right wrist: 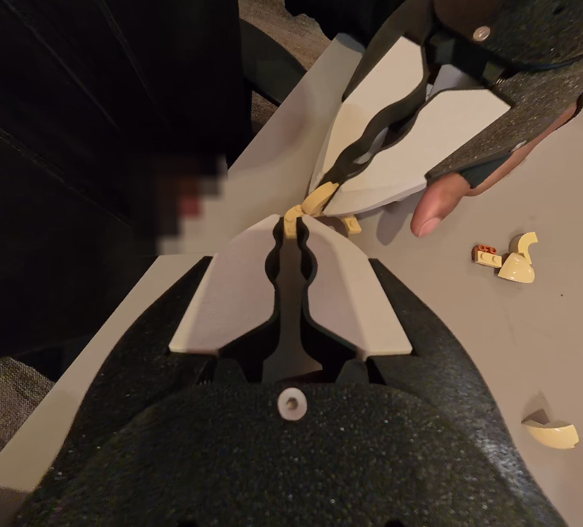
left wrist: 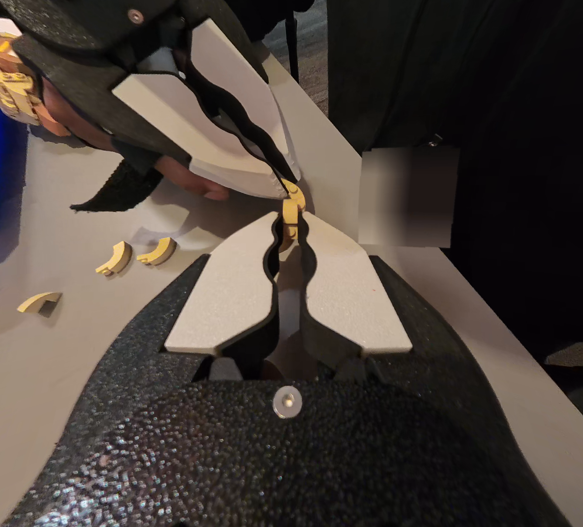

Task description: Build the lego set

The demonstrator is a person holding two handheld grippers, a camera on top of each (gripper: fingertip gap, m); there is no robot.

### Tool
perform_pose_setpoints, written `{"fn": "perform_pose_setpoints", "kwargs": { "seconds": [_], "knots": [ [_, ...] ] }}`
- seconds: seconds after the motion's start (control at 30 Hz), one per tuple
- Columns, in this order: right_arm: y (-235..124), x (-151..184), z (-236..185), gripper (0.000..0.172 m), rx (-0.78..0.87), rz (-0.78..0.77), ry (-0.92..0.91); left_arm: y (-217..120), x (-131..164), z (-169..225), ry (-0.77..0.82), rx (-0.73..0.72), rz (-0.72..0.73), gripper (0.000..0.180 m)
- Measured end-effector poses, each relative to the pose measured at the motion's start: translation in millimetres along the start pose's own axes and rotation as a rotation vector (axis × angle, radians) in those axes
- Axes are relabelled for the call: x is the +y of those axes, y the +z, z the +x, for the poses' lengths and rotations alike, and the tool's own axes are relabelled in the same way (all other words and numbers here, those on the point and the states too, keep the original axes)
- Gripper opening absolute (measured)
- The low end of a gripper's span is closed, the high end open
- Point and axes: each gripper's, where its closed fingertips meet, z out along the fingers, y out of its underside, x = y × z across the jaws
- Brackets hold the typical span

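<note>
Contact between the 2 held pieces sits directly ahead of both sets of fingers, just above the grey tabletop (left wrist: 79,338) near its far edge. The left gripper (left wrist: 291,221) is nearly closed, its dark pads pressed on either side of a small tan curved brick (left wrist: 290,212) that stands on edge, with its long axis running along the fingers and its far end projecting beyond the tips. The right gripper (right wrist: 291,227) is likewise nearly closed, clamping a second tan studded piece (right wrist: 291,221) between its pads. In the left wrist view the right gripper comes in from the upper left and its piece meets the top of the left gripper's brick; in the right wrist view the left gripper comes in from the upper right, and the 2 pieces touch at their tips — the junction lies between the 2 pairs of fingertips, equally near to each. Neither piece rests on the tabletop as far as can be seen. Loose parts lie well apart from the junction: 3 tan arched pieces (left wrist: 115,257) on the tabletop in the left wrist view, and a cluster of tan and brown pieces (right wrist: 501,259) plus a single curved shell (right wrist: 550,434) in the right wrist view. A bare fingertip (right wrist: 432,212) shows beside the left gripper.
</note>
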Motion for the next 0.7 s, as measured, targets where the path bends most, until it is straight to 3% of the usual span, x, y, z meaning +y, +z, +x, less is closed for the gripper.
{"fn": "perform_pose_setpoints", "kwargs": {
  "seconds": [0.23, 0.33, 0.7],
  "knots": [
    [3, -2, -1, 0.0, -0.014, 0.037, 0.0, 10, 11, 0, 0.062, -0.009, -0.098, 0.012],
    [4, -3, -1, 0.0, -0.021, 0.058, 0.011, 15, 24, 0, 0.104, -0.017, -0.208, 0.005],
    [-2, 16, -7, 0.0, 0.047, -0.001, 0.104, 14, 27, -5, 0.126, -0.05, -0.263, 0.015]
  ]
}}
